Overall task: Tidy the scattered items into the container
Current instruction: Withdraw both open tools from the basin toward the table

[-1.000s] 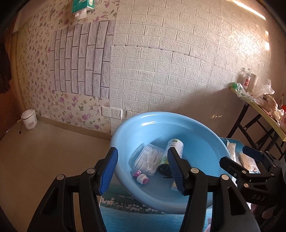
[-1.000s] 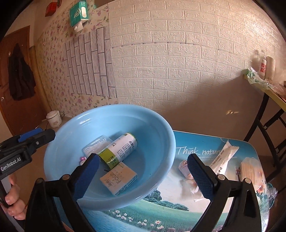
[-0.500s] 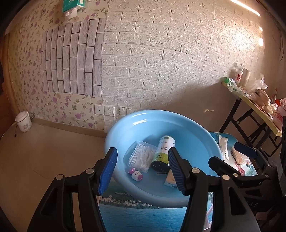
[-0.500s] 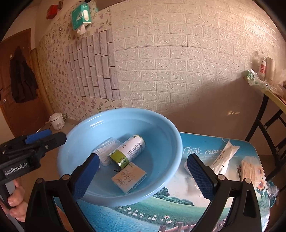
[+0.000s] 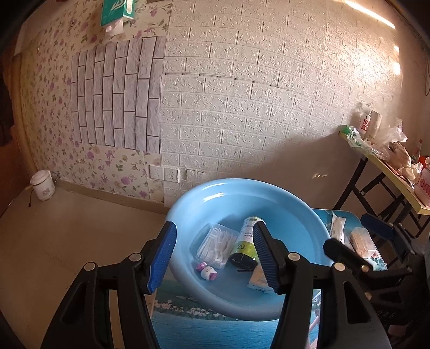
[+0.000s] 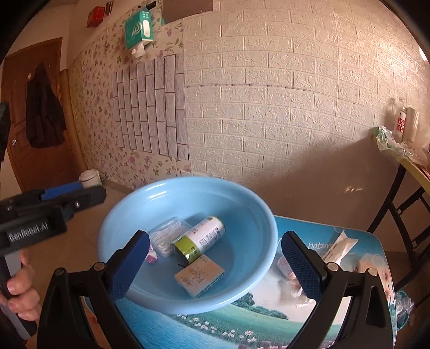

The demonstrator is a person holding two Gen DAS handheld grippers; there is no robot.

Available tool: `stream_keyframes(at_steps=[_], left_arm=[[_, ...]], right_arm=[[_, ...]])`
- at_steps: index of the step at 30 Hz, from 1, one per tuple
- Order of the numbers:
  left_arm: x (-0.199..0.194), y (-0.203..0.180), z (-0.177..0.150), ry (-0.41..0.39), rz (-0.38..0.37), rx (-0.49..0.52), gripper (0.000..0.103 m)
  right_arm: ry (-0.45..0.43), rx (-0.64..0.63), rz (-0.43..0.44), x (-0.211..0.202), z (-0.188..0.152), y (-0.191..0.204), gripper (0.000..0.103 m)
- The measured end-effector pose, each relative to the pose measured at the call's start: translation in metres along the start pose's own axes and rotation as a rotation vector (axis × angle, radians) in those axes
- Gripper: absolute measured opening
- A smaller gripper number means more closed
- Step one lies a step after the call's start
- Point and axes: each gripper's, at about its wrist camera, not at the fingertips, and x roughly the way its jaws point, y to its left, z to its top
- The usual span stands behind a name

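Two grippers hang above a small surface printed with a meadow and water scene, set near a white brick-pattern wall that joins floral wallpaper on the left; a green tissue box is fixed high on that wallpaper, a small white pot stands on the floor by the skirting, a dark coat hangs on a wooden door, and a cluttered folding table stands at the right.

The blue basin sits on the left part of the surface, its rim overhanging the near-left edge; inside it a can lies on its side, long axis running from near-left to far-right in the right wrist view, its dark bottom end toward the cameras; a clear pack of white floss picks lies just left of it, a tan box lies flat just in front of the can, and a small pink-and-white item rests near the pack.

Outside the basin, on the right of the surface, lie a long white packet pointing away toward the far-right, a clear box of pale sticks, and a pinkish wrapped item partly hidden by a pad.

The left gripper has its jaws spread and holds nothing; the right gripper has its jaws spread wider, also bare.
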Motion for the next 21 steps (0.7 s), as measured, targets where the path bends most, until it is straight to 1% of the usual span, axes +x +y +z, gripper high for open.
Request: stream_keyframes(at_steps=[2, 5, 12, 14, 17, 21], left_arm=[[0.003, -0.008, 0.0, 0.013, 0.004, 0.015, 0.057], [0.005, -0.024, 0.0, 0.01, 0.022, 0.043, 0.057], [0.006, -0.047, -0.002, -0.014, 0.017, -0.005, 0.059], [0.007, -0.057, -0.003, -0.014, 0.008, -0.007, 0.059], [0.01, -0.081, -0.002, -0.009, -0.001, 0.029, 0.059], [0.007, -0.117, -0.003, -0.019, -0.033, 0.085, 0.061]], right_arm=[[-0.017, 0.011, 0.008, -0.002, 0.005, -0.007, 0.099], [-0.029, 0.034, 0.022, -0.002, 0.009, -0.021, 0.099], [-0.029, 0.034, 0.029, -0.006, 0.008, -0.056, 0.099], [-0.052, 0.021, 0.017, -0.017, 0.006, -0.071, 0.099], [-0.09, 0.037, -0.009, -0.034, -0.001, -0.099, 0.099], [-0.083, 0.101, -0.072, -0.043, -0.015, -0.145, 0.099]])
